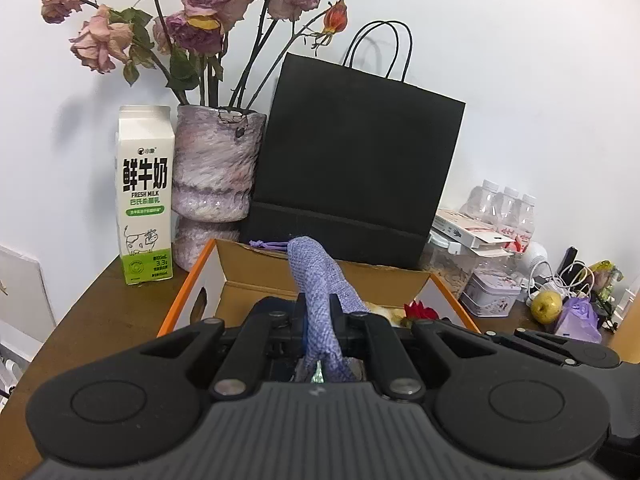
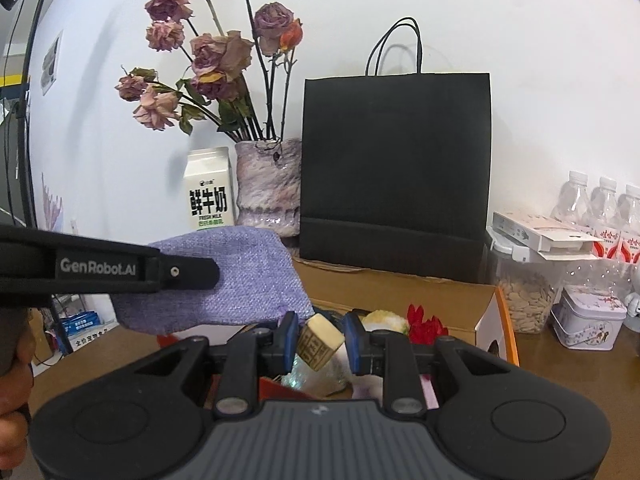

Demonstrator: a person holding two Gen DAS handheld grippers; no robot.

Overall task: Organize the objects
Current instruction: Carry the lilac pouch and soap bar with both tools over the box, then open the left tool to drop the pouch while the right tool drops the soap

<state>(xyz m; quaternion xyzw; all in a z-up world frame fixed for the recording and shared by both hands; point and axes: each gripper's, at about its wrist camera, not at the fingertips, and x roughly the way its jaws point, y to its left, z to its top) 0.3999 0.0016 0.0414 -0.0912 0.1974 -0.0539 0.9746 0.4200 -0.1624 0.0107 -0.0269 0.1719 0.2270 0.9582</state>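
Black grippers (image 2: 320, 340), blue pads (image 2: 289, 334)

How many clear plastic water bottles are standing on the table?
3. The bottles stand side by side against the wall at the far right, behind the white carton: left, middle, right. The picture edge cuts there, so more may be hidden.

Black bag (image 2: 395, 168) close behind box (image 2: 400, 286)

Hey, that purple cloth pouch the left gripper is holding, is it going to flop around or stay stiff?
Probably floppy: the purple cloth pouch is woven fabric that bends where the left gripper pinches it. Likely light, and the coarse weave should resist slipping.
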